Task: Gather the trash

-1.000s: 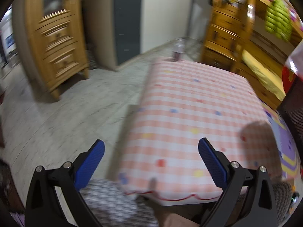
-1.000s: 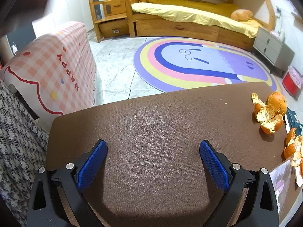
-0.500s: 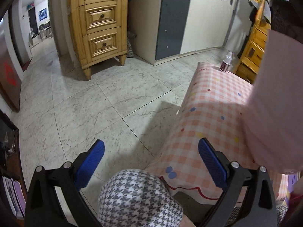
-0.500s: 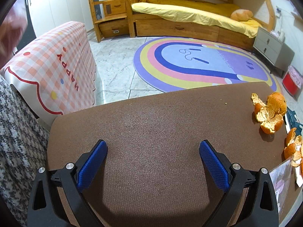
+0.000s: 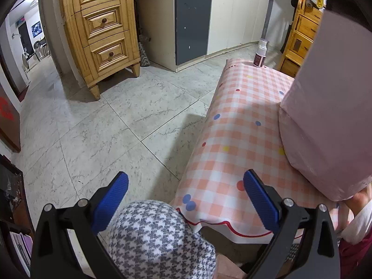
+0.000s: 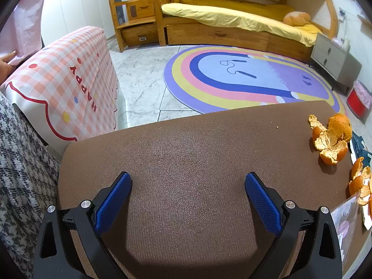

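Evidently, the light, brittle orange peels (image 6: 332, 139) at three o'clock were judged best pinched by curled edges; the right gripper (image 6: 187, 200) gaped wide, empty.

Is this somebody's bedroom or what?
Most likely a child's bedroom: a wooden bunk bed with yellow bedding, a round rainbow rug on the floor, and a wooden drawer cabinet by the doorway.

Both views are bright and sharp under indoor light. Fisheye bending curves the edges into dark corners. The right hand-held gripper (image 6: 187, 194) casts soft shadows on the brown worktop (image 6: 197, 153).
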`<action>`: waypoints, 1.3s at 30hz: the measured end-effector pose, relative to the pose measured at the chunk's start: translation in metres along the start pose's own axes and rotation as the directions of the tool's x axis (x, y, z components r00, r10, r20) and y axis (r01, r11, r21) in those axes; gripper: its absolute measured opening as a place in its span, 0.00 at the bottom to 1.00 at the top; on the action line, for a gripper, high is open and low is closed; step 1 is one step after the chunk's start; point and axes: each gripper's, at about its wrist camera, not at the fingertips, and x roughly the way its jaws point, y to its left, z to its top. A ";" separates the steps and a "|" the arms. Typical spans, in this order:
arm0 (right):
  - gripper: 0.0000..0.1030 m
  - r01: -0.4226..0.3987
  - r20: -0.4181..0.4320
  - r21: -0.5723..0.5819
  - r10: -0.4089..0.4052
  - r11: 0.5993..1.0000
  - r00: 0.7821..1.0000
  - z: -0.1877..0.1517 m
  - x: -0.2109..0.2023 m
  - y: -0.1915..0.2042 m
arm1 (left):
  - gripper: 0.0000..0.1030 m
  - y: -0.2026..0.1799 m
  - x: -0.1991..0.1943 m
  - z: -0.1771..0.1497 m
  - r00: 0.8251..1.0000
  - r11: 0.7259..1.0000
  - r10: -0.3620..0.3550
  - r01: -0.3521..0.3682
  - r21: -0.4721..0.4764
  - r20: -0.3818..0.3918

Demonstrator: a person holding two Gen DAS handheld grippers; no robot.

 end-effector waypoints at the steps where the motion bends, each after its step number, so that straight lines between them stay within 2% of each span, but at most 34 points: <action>1: 0.94 0.000 0.000 0.000 0.000 1.000 1.000 0.000 0.000 0.000 | 0.93 -0.001 -0.001 -0.001 1.000 1.000 0.003 -0.003 0.006 0.002; 5: 0.94 0.000 0.000 0.000 0.000 1.000 1.000 0.000 0.000 0.000 | 0.93 -0.002 -0.004 -0.001 1.000 0.999 0.027 -0.028 0.022 0.014; 8: 0.94 0.000 0.000 0.000 0.000 1.000 1.000 0.000 0.000 0.000 | 0.93 -0.003 -0.003 -0.002 1.000 1.000 0.016 -0.016 0.010 0.004; 14: 0.94 0.000 -0.001 0.000 0.000 1.000 1.000 0.000 0.000 0.000 | 0.93 -0.008 -0.003 -0.003 1.000 0.999 0.006 -0.006 0.047 -0.005; 17: 0.94 0.000 -0.001 0.000 0.000 1.000 1.000 0.000 0.000 0.000 | 0.93 -0.009 -0.001 -0.003 0.999 0.998 0.031 -0.030 0.055 -0.010; 22: 0.94 0.000 -0.001 0.001 0.000 1.000 1.000 0.000 0.000 0.000 | 0.93 -0.012 -0.001 -0.005 1.000 0.998 0.005 -0.004 0.058 -0.023; 27: 0.94 0.000 -0.001 0.001 0.000 1.000 1.000 0.000 0.000 0.000 | 0.93 -0.014 0.001 -0.007 1.000 0.998 0.015 -0.013 0.068 -0.027; 31: 0.94 0.001 -0.001 0.001 -0.001 1.000 1.000 0.000 0.000 0.000 | 0.93 -0.019 -0.002 -0.008 1.000 0.997 -0.013 0.014 0.074 -0.026; 34: 0.94 0.001 -0.001 0.001 -0.001 1.000 1.000 0.000 0.000 0.000 | 0.93 -0.022 -0.003 -0.012 1.000 0.995 -0.001 0.002 0.103 -0.016; 39: 0.94 0.001 -0.001 0.001 -0.001 1.000 1.000 0.000 0.000 0.000 | 0.93 -0.021 -0.002 -0.011 0.999 0.995 -0.014 0.016 0.094 -0.029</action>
